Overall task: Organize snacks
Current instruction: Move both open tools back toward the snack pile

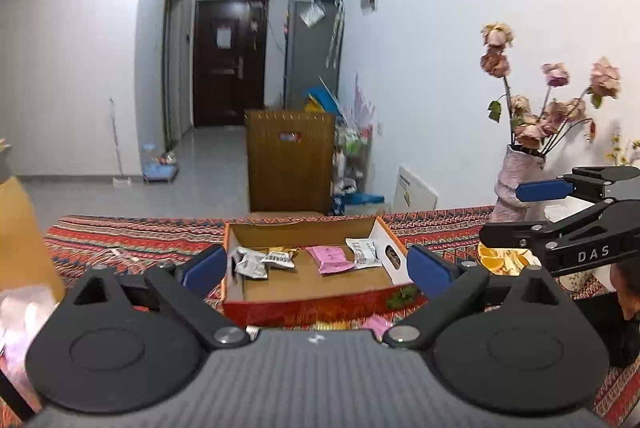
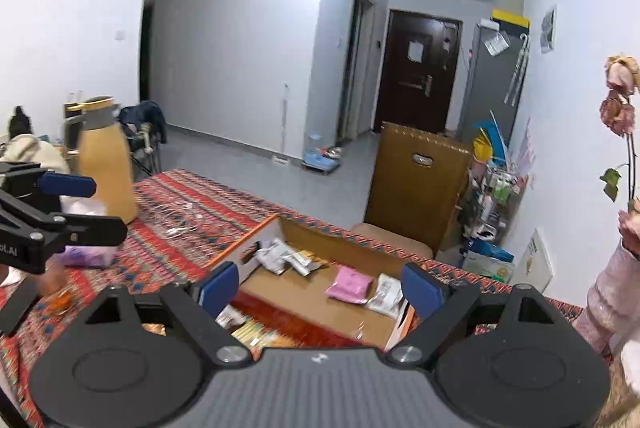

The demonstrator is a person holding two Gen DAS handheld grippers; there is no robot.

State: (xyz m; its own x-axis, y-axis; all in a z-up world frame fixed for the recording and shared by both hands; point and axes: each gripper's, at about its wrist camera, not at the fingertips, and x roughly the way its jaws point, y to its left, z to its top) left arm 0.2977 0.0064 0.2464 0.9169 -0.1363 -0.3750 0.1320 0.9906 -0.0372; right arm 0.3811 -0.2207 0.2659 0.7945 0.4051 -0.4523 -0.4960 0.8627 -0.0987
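Note:
An open cardboard box (image 1: 312, 308) sits on the patterned tablecloth (image 1: 140, 236). Inside it lie a pink packet (image 1: 330, 260), crumpled silver packets (image 1: 250, 262), a gold one (image 1: 282, 254) and a white one (image 1: 362, 252). My left gripper (image 1: 316, 268) hovers open before the box, nothing between its blue pads. My right gripper (image 2: 320, 288) is open too, above the box's (image 2: 340, 242) near edge, over the pink packet (image 2: 350, 286) and white packet (image 2: 386, 294). Each gripper shows in the other's view: right gripper (image 1: 500, 211), left gripper (image 2: 110, 205). Loose packets (image 2: 256, 334) lie before the box.
A tall yellow bottle (image 2: 106, 163) stands at the table's left, a pink bag (image 2: 86, 254) beside it. A vase of dried roses (image 1: 516, 179) and a dish of orange slices (image 1: 504, 260) are at the right. A brown chair back (image 1: 290, 159) rises behind the table.

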